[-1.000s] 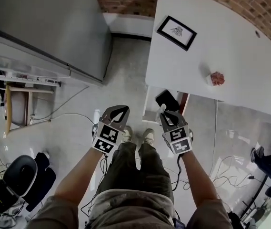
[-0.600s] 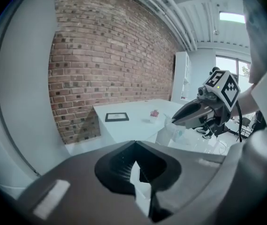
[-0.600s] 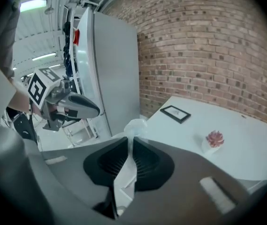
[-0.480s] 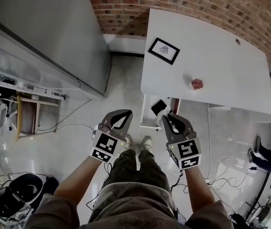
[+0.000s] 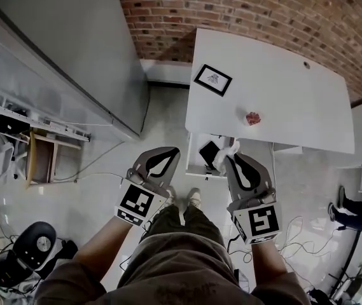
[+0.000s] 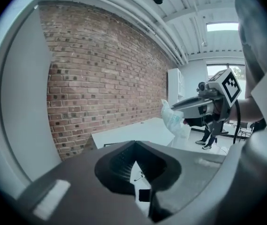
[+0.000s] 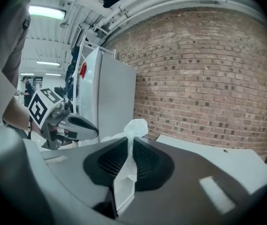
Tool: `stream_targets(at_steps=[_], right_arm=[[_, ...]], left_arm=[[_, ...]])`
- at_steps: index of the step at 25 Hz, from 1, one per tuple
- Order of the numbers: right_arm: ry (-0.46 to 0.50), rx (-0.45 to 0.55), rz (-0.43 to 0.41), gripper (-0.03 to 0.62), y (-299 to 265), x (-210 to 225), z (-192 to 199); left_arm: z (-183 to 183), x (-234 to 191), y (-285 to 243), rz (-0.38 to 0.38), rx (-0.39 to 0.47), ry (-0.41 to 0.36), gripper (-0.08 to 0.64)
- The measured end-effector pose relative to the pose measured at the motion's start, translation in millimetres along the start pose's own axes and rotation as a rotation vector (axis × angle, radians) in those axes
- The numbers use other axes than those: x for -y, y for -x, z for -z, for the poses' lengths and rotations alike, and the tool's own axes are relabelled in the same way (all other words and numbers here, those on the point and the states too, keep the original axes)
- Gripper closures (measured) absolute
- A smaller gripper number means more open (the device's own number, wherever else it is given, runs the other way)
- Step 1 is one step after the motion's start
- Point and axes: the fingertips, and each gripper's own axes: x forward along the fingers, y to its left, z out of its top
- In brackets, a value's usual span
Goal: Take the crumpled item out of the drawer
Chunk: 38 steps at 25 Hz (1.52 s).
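Note:
My right gripper is shut on a white crumpled item, held up over the front of the open drawer under the white table. In the right gripper view the crumpled item is pinched between the jaws and sticks out past the right gripper. My left gripper is shut with nothing in it, level with the right one and to its left. The left gripper view shows the left gripper closed, and beyond it the right gripper with the crumpled item. A black thing lies in the drawer.
A framed picture and a small red crumpled thing lie on the table. A tall grey cabinet stands at the left, a brick wall behind. Cables trail on the floor; a black chair sits bottom left.
Both grippers have come up and closer to the head camera, the right one still with the white item. The table and the drawer look smaller and farther away.

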Motion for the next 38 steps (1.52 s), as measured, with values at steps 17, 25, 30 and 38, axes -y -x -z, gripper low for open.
stream_targets(at_steps=[17, 25, 30, 38], right_arm=[[-0.027, 0.226, 0.056, 0.529, 72, -17, -96], [-0.051, 0.241, 0.103, 0.528, 77, -1, -103], [-0.091, 0.236, 0.063, 0.528, 77, -1, -100], [-0.084, 0.218, 0.052, 0.528, 78, 3, -92]], left_arm=[[-107, 27, 58, 0.05, 0.164, -0.152, 0.558], [-117, 28, 61, 0.049, 0.17, -0.128, 0.559], [-115, 27, 58, 0.047, 0.162, -0.125, 0.558], [-115, 26, 57, 0.035, 0.163, -0.118, 0.558]])
